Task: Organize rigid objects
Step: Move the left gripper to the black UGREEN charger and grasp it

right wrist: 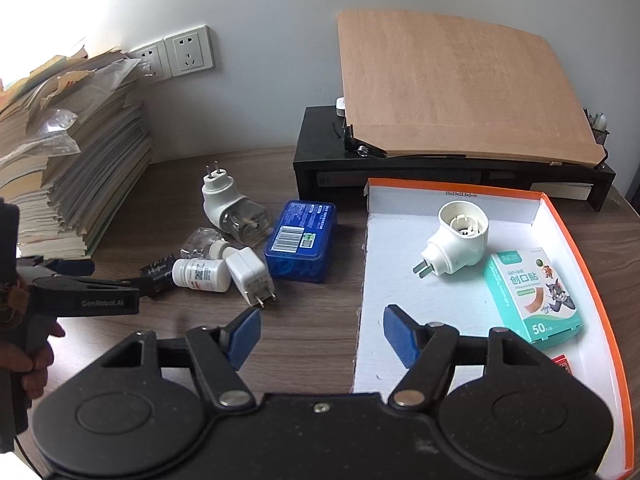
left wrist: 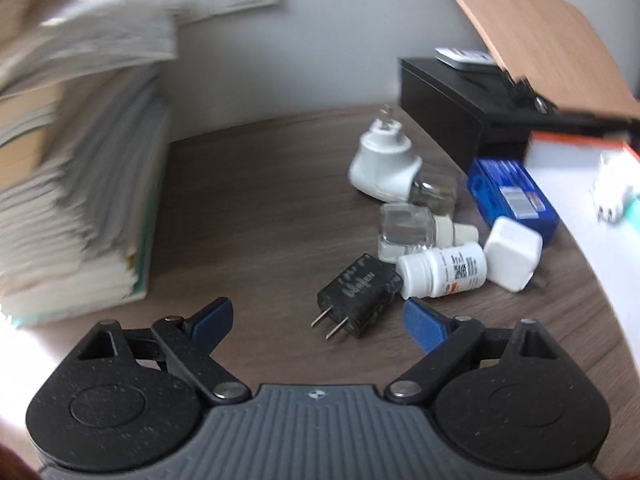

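Blue pads are lining both tools, and both are standing wide apart with nothing between them. We are holding the left tool (left wrist: 318,322) just short of a matte black charger (left wrist: 358,295) with two bare prongs; beside it a glossy white pill bottle (left wrist: 444,270) is lying on its side, touching a rounded white adapter (left wrist: 512,254). A clear glass vial (left wrist: 406,232) and a white plug-in heater (left wrist: 382,164) are sitting behind them, near a blue plastic case (left wrist: 514,196).

We are hovering the right tool (right wrist: 320,336) over the left edge of an orange-rimmed white cardboard tray (right wrist: 400,248), which is carrying a second white heater (right wrist: 456,244) and a teal bandage box (right wrist: 534,294).

The surface (right wrist: 304,336) is showing dark wood grain. A ragged stack of books (right wrist: 68,168) is standing at the left, against a pale wall with sockets (right wrist: 190,52), and a black stand (right wrist: 320,160) is holding a tilted plywood board (right wrist: 460,88).
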The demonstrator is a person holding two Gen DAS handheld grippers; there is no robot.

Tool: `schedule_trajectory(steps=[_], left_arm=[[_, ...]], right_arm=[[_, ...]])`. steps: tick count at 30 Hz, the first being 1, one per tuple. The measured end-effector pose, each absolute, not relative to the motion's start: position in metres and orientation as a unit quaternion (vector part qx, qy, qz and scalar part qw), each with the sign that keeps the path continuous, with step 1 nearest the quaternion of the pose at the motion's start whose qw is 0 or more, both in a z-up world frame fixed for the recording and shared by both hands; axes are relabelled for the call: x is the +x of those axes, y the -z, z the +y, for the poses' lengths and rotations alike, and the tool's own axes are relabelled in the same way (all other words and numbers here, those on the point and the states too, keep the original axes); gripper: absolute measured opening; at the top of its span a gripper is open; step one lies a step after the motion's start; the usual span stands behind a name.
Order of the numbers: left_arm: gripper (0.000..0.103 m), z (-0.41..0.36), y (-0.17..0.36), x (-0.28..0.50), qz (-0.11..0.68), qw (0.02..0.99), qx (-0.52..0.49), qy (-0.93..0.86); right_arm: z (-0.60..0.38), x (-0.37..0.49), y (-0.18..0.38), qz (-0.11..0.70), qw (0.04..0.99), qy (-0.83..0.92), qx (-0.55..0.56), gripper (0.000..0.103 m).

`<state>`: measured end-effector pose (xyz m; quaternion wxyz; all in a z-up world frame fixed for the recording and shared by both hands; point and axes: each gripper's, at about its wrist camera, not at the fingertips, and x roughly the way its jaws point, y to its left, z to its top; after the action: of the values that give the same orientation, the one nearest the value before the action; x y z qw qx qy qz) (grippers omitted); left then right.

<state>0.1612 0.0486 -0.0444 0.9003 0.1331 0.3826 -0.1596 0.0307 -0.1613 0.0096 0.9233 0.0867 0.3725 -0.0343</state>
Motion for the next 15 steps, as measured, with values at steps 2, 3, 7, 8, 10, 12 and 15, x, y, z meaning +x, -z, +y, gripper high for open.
schedule_trajectory(steps=[2, 3, 7, 8, 10, 12, 15], left_arm=[[0.09, 0.048, 0.051, 0.169, 0.385, 0.893, 0.146, 0.183], [0.088, 0.048, 0.053, 0.172, 0.385, 0.89, 0.152, 0.19], [0.074, 0.046, 0.064, 0.181, 0.39, 0.88, 0.155, 0.223], [0.071, 0.047, 0.064, 0.182, 0.388, 0.879, 0.147, 0.232], [0.054, 0.047, 0.064, 0.182, 0.387, 0.877, 0.137, 0.247], [0.042, 0.045, 0.064, 0.181, 0.382, 0.878, 0.135, 0.255], [0.036, 0.047, 0.062, 0.18, 0.386, 0.879, 0.118, 0.255]], right_arm=[[-0.158, 0.034, -0.008, 0.376, 0.922, 0.038, 0.088, 0.081], [-0.156, 0.036, -0.007, 0.377, 0.921, 0.04, 0.088, 0.081], [-0.147, 0.042, -0.003, 0.383, 0.919, 0.045, 0.087, 0.081], [-0.145, 0.044, -0.002, 0.383, 0.918, 0.044, 0.088, 0.081], [-0.141, 0.048, 0.0, 0.386, 0.917, 0.039, 0.09, 0.081], [-0.137, 0.053, 0.002, 0.387, 0.917, 0.034, 0.093, 0.081], [-0.131, 0.063, 0.006, 0.389, 0.916, 0.023, 0.092, 0.081]])
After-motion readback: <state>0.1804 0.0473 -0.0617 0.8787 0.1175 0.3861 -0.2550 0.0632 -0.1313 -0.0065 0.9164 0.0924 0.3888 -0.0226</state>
